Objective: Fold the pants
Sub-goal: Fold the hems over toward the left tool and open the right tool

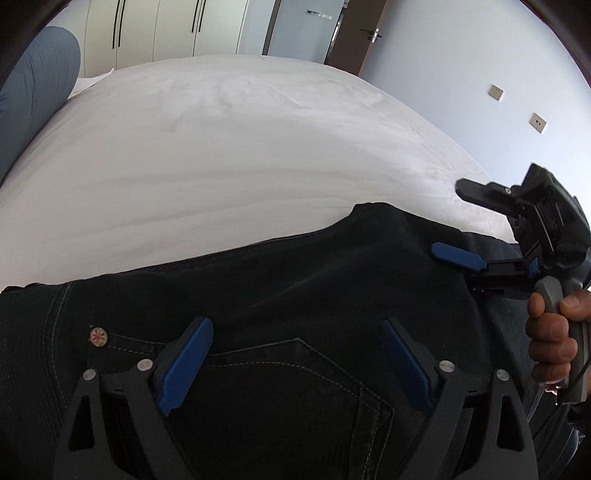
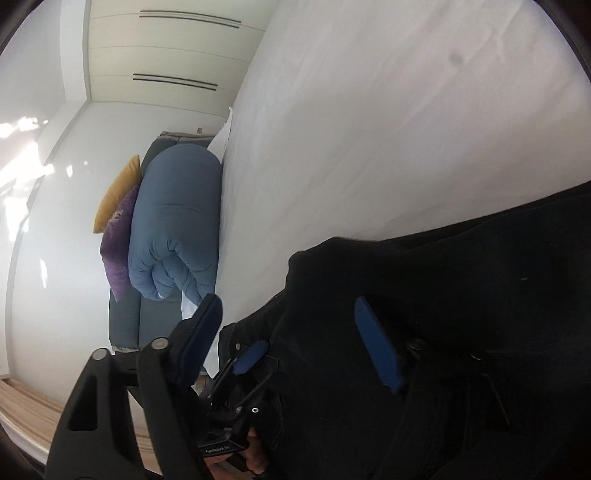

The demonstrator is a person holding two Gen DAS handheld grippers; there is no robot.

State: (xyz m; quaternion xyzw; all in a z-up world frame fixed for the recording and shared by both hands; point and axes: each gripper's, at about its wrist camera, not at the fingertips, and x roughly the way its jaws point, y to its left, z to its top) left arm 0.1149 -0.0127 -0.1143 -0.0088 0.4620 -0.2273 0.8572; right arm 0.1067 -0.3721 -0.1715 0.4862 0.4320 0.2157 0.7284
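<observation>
Black jeans (image 1: 295, 280) lie on the white bed (image 1: 221, 147), back pocket and a rivet showing below my left gripper (image 1: 297, 338). The left gripper is open, its blue pads spread just above the pocket area. My right gripper (image 1: 458, 221) enters at the right, held sideways and open, its lower blue pad lying on the jeans' raised fold. In the right wrist view the jeans (image 2: 461, 295) fill the lower right. The right gripper (image 2: 288, 306) is open, its jaws on either side of a bunched peak of fabric. The left gripper (image 2: 251, 356) shows below it.
A blue rolled duvet (image 2: 173, 225) with purple and yellow cushions (image 2: 118, 236) sits at the bed's head end. White wardrobes (image 1: 159, 29) and a door (image 1: 365, 33) stand beyond the bed. The person's hand (image 1: 554, 332) grips the right handle.
</observation>
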